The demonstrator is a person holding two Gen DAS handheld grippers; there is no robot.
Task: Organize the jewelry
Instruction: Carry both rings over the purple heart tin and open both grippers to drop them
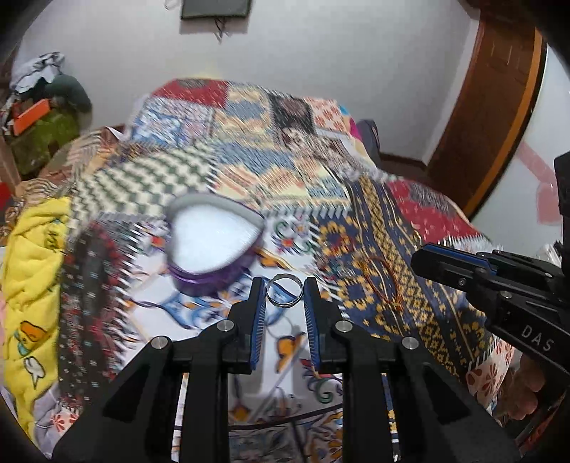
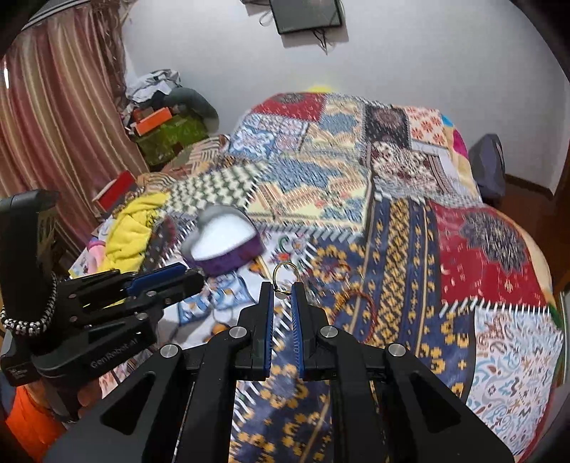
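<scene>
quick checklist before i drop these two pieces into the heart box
1. Left gripper clamped on silver ring: ok.
2. Right gripper pinching gold earring: ok.
3. Heart box open, white lining exposed: ok.
4. Grippers over the box: not ok, both short of it.
5. Red string bracelet lying on the quilt, not collected: not ok.
6. Grip firmness: cannot tell.

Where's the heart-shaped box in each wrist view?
Left wrist: heart-shaped box sits left of centre on the quilt, just beyond and left of the left gripper.
Right wrist: same box, left of centre, beyond the right gripper.
Shared landmark: the dark frame on the wall.
</scene>
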